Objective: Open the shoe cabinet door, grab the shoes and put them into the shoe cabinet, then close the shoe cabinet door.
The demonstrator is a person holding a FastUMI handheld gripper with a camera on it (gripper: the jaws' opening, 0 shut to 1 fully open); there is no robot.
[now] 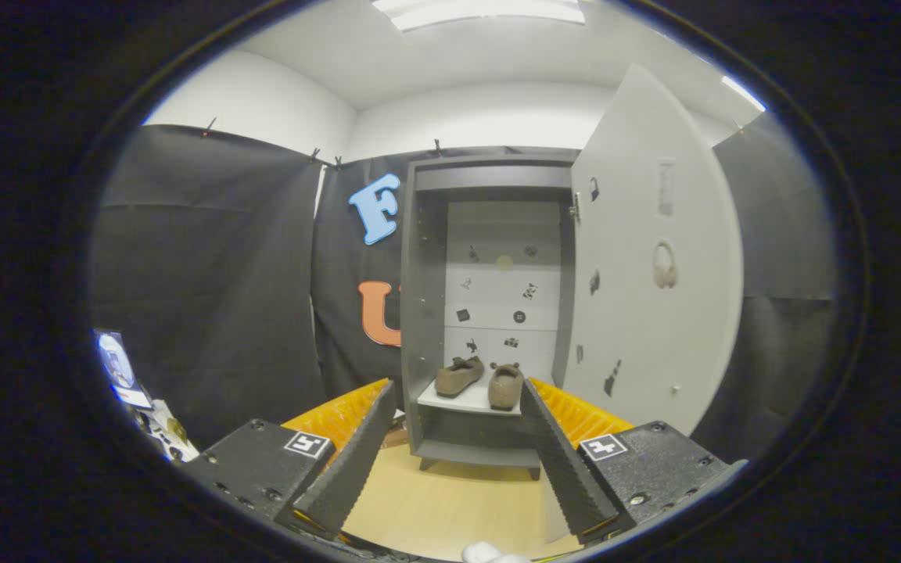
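Gripper view, jaws apart and empty, shoes [480, 381] beyond them on cabinet shelf [462, 400], door [646, 266] open

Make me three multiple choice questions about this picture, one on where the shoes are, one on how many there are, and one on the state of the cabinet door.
1. Where are the shoes?
A. On the floor in front of the cabinet
B. On a shelf inside the cabinet
C. Between the gripper's fingers

2. How many shoes are there?
A. One
B. Two
C. Four

3. What state is the cabinet door in?
A. Swung open
B. Fully closed
C. Off its hinges, lying on the floor

Answers:
1 B, both sit side by side on the light shelf in the cabinet, beyond the open, empty gripper.
2 B, a pair of brown shoes is all there is.
3 A, the door stands open to the right, showing the inside of the cabinet.
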